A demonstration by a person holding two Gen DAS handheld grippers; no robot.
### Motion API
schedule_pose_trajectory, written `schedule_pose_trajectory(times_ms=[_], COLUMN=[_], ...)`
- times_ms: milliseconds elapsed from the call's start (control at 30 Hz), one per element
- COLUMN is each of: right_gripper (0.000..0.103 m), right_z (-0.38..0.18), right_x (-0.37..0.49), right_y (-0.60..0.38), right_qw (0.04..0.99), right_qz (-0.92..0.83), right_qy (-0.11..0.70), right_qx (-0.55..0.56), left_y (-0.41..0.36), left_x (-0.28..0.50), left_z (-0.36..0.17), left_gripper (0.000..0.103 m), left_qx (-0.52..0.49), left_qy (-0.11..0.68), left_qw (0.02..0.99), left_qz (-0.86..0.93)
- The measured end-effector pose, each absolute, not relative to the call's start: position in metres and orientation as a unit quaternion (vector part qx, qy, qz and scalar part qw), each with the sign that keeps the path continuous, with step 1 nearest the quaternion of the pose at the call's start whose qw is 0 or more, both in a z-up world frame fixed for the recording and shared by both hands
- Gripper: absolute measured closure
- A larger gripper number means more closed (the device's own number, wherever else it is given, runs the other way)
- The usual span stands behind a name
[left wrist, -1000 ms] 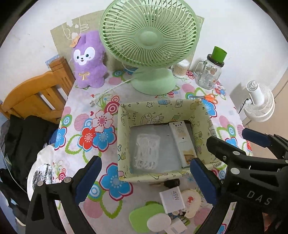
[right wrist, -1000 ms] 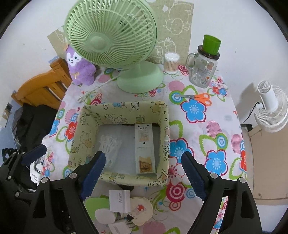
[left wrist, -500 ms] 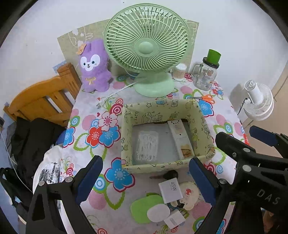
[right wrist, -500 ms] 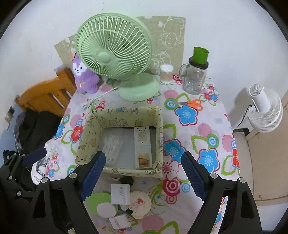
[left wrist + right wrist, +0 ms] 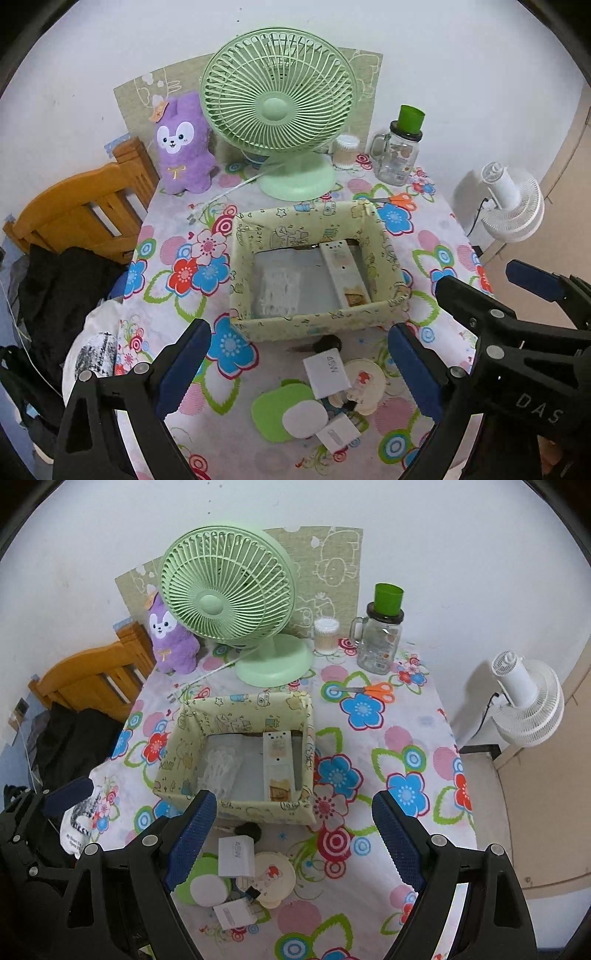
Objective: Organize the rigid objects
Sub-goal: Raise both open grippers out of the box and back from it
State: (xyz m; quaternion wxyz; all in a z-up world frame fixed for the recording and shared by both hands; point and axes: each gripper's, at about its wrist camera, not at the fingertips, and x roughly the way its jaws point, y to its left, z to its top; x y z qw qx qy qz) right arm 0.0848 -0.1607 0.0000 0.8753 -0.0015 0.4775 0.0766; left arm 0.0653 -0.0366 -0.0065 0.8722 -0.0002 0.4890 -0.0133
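Observation:
A pale yellow patterned box [image 5: 317, 325] [image 5: 236, 808] sits mid-table, holding a long white rectangular item [image 5: 345, 271] [image 5: 277, 764] and a clear packet of white pieces [image 5: 279, 290] [image 5: 219, 768]. In front of it lies a small pile: a white charger block [image 5: 327, 371] [image 5: 236, 854], a cream round case [image 5: 365, 384] [image 5: 273, 878], a green flat piece [image 5: 269, 410], a white round pad [image 5: 304, 421] [image 5: 208, 890], a small white box [image 5: 338, 437] [image 5: 232, 915] and a black knob [image 5: 327, 344] [image 5: 249, 829]. My left gripper [image 5: 299, 373] and right gripper [image 5: 293, 838] hover open above the pile, both holding nothing.
At the back stand a green fan [image 5: 280, 122], a purple plush [image 5: 183, 146], a cotton-swab jar [image 5: 345, 151] and a glass mug jar with a green lid [image 5: 399, 155]. Orange scissors [image 5: 373, 690] lie right of the box. A wooden chair [image 5: 81, 214] stands left, a white fan [image 5: 524, 701] right.
Both grippers have pulled back and up from the box, so the table looks smaller and more of the pile in front shows. Nothing on the table has moved.

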Motion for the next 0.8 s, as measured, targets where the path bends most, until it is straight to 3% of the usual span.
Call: schedule_pose_trajectory(times_ms=[800], right_gripper=[0.015], right_z=[-0.013], right_x=[0.049], right_y=[-0.163], right_qw=[0.874], right_qz=[0.101], right_qy=[0.475], right_qx=[-0.016], left_y=[-0.034], left_x=[0.03], left_z=[-0.03], left_gripper=[0.005], left_qx=[-0.023], left_qy=[0.502], left_qw=[0.865], left_qz=[-0.015])
